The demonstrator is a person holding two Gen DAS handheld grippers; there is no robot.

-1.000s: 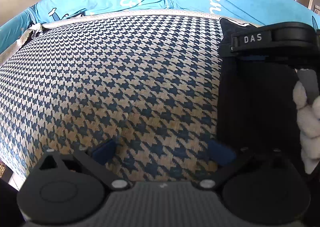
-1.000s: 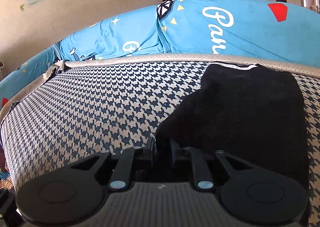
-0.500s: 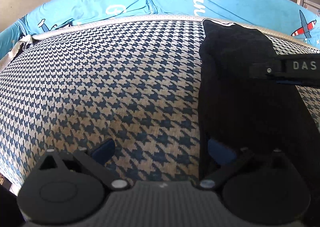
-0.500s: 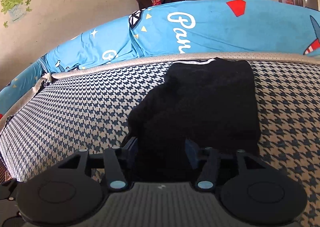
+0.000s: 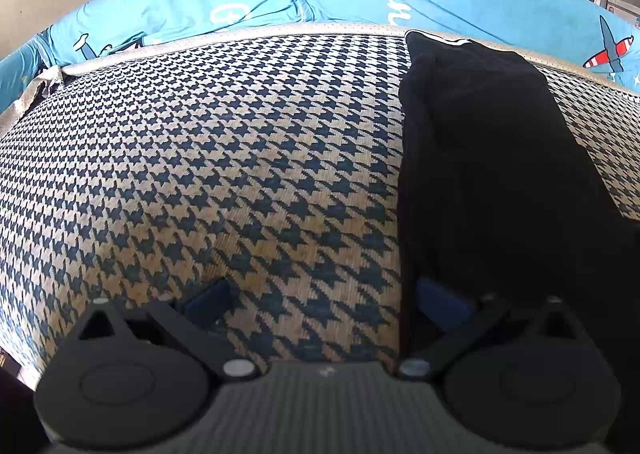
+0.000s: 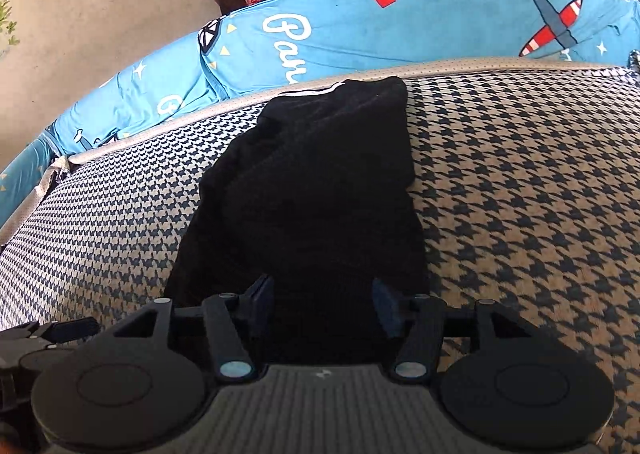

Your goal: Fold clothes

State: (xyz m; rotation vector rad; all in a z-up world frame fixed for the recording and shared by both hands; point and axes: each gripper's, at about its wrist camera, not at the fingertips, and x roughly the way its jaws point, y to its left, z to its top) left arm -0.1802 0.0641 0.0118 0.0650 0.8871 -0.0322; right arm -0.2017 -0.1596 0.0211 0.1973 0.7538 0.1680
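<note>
Black garment (image 6: pixel 316 190): laid lengthwise as a long narrow strip on the houndstooth-patterned cushion (image 5: pixel 208 158), its far end with a white-striped edge reaching the cushion's beige piped border (image 6: pixel 460 68).

Left claw (image 5: pixel 320 300): held spread wide over bare houndstooth fabric, nothing gripped. The right blue fingertip (image 5: pixel 438 300) is seen at the garment's left edge; contact cannot be judged.

Right claw (image 6: pixel 324 302): held apart, nothing clamped. The garment's near end is seen between its two blue fingertips (image 6: pixel 262 296); whether the fabric is touched cannot be told.

Blue printed cover (image 6: pixel 400 26): stretched behind the cushion, marked with white lettering, a red shape and an aeroplane.

Wall (image 6: pixel 100 14): decorated with plant decals.
</note>
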